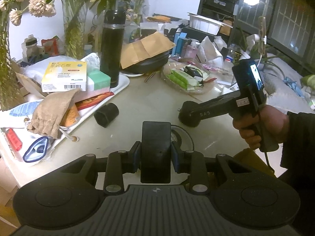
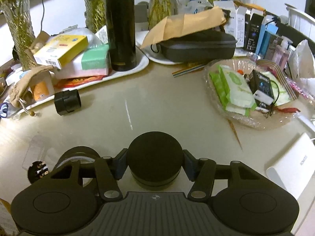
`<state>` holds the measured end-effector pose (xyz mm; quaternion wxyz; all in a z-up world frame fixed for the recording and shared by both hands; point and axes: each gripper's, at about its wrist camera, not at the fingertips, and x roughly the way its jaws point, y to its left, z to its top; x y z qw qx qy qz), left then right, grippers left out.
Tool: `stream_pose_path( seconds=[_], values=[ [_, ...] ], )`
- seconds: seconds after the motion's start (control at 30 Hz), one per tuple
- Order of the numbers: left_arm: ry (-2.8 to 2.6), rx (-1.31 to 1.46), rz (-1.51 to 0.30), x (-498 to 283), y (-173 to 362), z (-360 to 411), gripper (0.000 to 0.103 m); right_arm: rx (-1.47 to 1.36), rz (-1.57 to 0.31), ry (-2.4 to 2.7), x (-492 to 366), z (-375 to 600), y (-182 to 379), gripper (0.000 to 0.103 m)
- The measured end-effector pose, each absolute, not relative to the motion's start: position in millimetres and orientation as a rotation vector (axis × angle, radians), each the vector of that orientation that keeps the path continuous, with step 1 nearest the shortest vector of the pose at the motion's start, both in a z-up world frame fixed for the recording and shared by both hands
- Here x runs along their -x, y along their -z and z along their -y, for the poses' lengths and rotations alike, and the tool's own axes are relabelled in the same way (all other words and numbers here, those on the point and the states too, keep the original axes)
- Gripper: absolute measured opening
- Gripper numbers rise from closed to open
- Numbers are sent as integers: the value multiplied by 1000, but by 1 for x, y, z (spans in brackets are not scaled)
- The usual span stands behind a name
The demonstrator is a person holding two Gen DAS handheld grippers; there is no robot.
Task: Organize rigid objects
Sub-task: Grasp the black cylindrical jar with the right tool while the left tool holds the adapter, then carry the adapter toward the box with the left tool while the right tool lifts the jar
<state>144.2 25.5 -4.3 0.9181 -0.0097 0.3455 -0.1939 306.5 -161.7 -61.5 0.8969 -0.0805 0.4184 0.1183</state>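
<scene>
I am working at a pale beige tabletop, scuffed with a short white streak near its middle and crowded round its edges. My left gripper is clamping a flat black rectangular block between its blue pads, holding it upright just above the table. My right gripper is hugging a round black puck-shaped case that is sitting on the table; the pads are lying against its sides, though I cannot tell how firmly they are pressing. In the left view my right hand is gripping the handle of that tool. Taking the tall black thermos flask as my landmark: it is standing on a white tray, with a yellow box and a mint-green tissue pack piled just to its left. A short black cylinder is lying on its side in front of the flask, beside the tray's edge. To the flask's right a black zip case is sitting under a brown paper envelope, and farther right a clear glass dish is holding green sachets. Glass vases of green stems are standing behind the flask against a white wall.
</scene>
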Motion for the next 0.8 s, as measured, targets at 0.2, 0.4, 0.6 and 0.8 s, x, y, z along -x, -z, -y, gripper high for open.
stream_pose_path(
  seconds=[0.2,0.4,0.6,0.8],
  values=[
    [404,28,-714,-145,3,-23,31,180,-839,-279,-287,159,44,60],
    [411,35,-718,-144,-1,-20,31,146,-799,-295,-262,163,19,60],
    [427,34,-742,-133,-5,-13,31,123,-787,-304,-233,171,1,60],
    [430,35,-787,-122,-8,-4,31,123,-778,-324,-198,172,-14,60]
  ],
)
